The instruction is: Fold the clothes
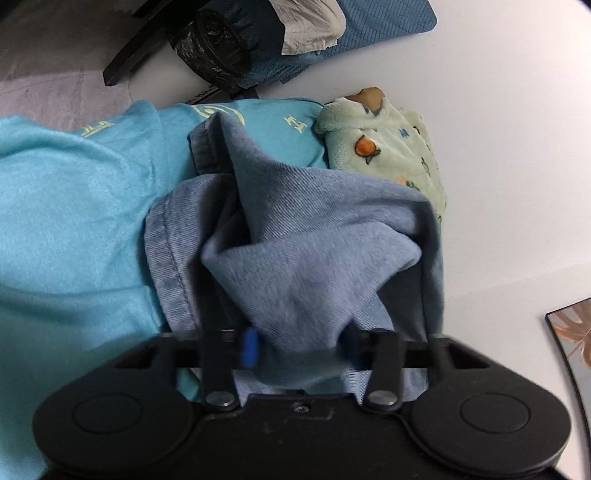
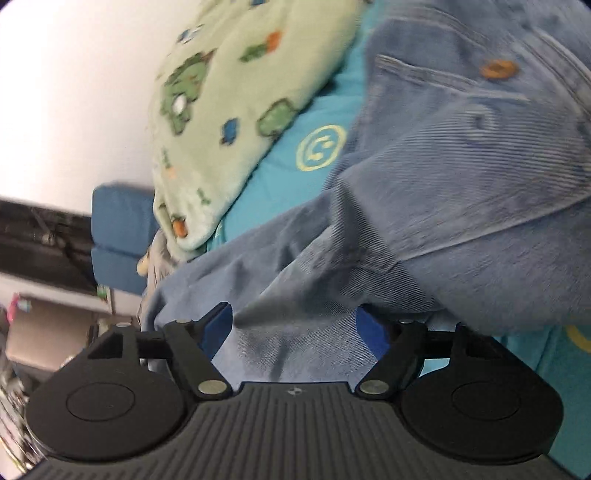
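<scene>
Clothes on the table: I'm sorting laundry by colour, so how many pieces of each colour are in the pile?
Denim blue: 1, the jeans
Turquoise: 1, the printed shirt
Pale green: 1, the fleece garment
Total: 3

home room: clothes pile [image 1: 92, 206] on white table [image 1: 498, 147], lined bin [image 1: 218, 48].

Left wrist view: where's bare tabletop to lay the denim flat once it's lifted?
Bare white table runs right of the green fleece, back to the blue mat and forward to the framed picture. Left is crowded: the teal shirt lies under the denim.
</scene>
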Motion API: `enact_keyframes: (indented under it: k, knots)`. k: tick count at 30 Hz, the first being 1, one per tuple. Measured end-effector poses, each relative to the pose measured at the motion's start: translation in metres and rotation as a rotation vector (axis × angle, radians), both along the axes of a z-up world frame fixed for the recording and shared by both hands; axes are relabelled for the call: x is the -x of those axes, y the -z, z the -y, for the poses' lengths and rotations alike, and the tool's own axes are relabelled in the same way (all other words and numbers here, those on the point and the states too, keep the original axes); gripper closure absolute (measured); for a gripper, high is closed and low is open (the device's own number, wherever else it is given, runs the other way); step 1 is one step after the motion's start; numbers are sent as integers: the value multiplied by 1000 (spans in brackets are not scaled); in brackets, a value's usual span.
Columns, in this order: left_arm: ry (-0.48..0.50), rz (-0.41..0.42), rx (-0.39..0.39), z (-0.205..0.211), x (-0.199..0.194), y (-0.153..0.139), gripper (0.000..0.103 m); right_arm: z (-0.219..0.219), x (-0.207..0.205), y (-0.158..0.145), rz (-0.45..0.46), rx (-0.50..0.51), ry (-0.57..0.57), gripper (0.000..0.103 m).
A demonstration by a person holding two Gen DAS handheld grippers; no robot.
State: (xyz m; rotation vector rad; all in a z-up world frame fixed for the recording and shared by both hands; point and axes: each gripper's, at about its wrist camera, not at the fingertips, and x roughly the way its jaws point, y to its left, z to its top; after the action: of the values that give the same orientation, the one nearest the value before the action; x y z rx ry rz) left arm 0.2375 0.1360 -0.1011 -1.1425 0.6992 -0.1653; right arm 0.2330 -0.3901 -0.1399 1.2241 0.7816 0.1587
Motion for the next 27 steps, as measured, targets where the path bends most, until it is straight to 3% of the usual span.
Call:
enact_keyframes:
  k: [1,3,4,5,11,15,23,27]
  knots:
    - [-3,11,-4,0,1,-2,83,2,1,3,4,-16,3,28]
    - [-8,34,-22,2,5,-10,86,1,4,2,0,35,1,56]
    - [-8,45,-41,2,7,-15,88,1,6,1,0,56,-1,90]
    - [-6,59,-66,3,9,-23,89,1,9,0,6,61,-4,97]
    - [12,125,-168,-5,42,-74,90,-4,27,-33,100,171,-11,100]
    - [11,123,-176,-24,66,-101,93,-2,54,-71,198,220,9,100]
    - [29,99,-177,-58,90,-132,93,28,106,-119,329,173,130,100]
    - [105,118,-187,-52,98,-146,93,48,128,-133,376,143,183,100]
